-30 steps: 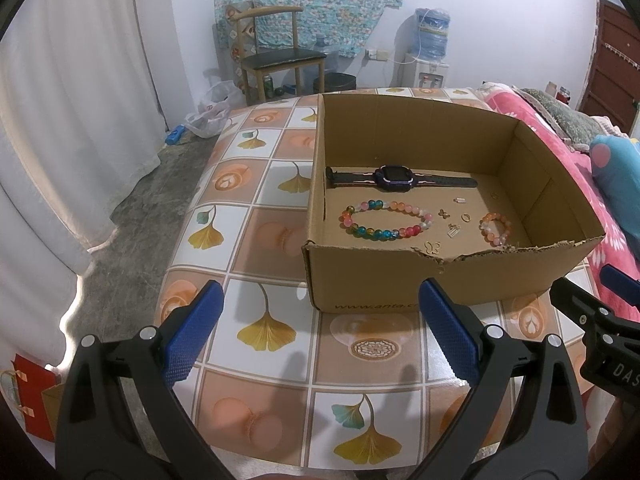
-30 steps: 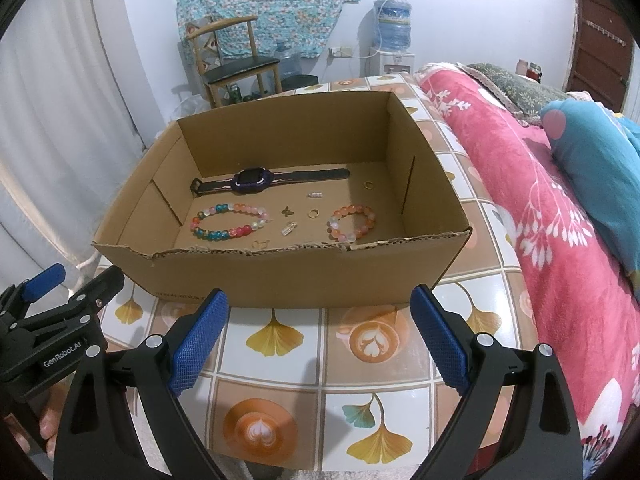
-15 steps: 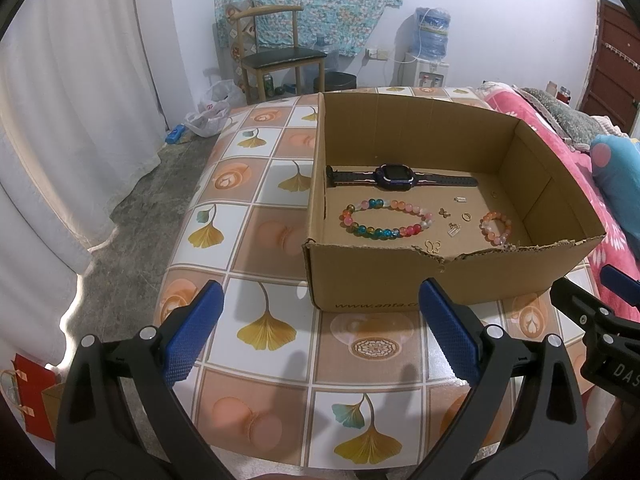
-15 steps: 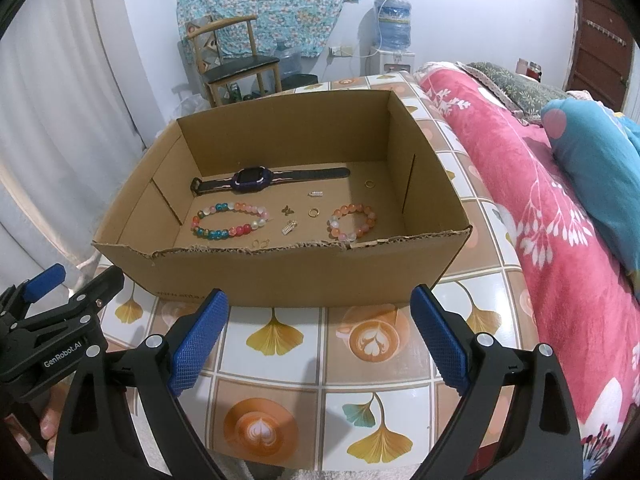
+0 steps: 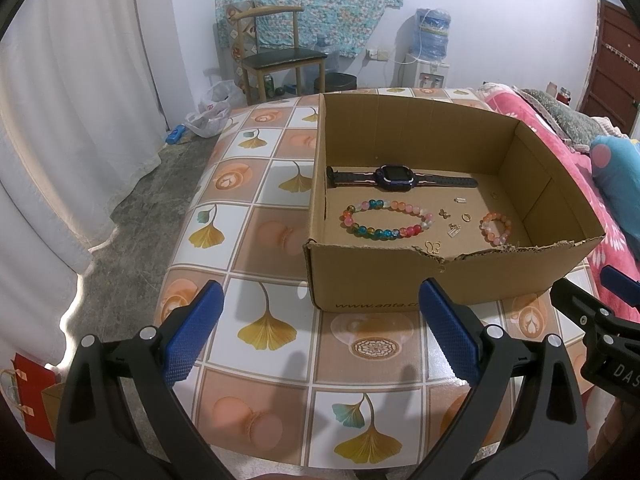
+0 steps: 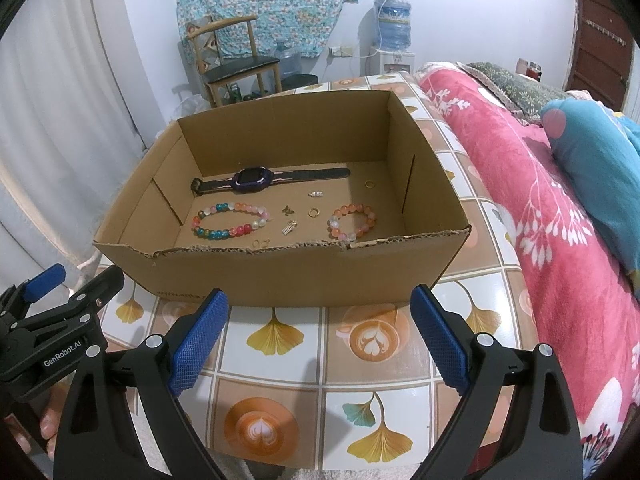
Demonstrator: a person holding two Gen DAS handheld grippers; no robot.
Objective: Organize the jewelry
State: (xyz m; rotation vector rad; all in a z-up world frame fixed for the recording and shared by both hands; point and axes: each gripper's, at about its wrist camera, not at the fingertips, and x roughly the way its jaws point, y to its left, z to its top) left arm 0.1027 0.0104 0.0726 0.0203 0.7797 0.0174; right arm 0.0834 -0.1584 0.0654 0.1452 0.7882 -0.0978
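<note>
A table covered in an oilcloth patterned with ginkgo leaves and coffee cups carries a single open cardboard box, which sits toward its right side. The near and left parts of the tabletop are bare. A bed with a pink blanket adjoins the table's right edge.

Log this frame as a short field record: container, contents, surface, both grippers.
container: open cardboard box, torn front rim
contents: purple watch at the back; multicolour bead bracelet; orange bead bracelet; gold ring; small charms
surface: tiled tablecloth
left gripper: open, empty, in front of the box
right gripper: open, empty, in front of the box
</note>
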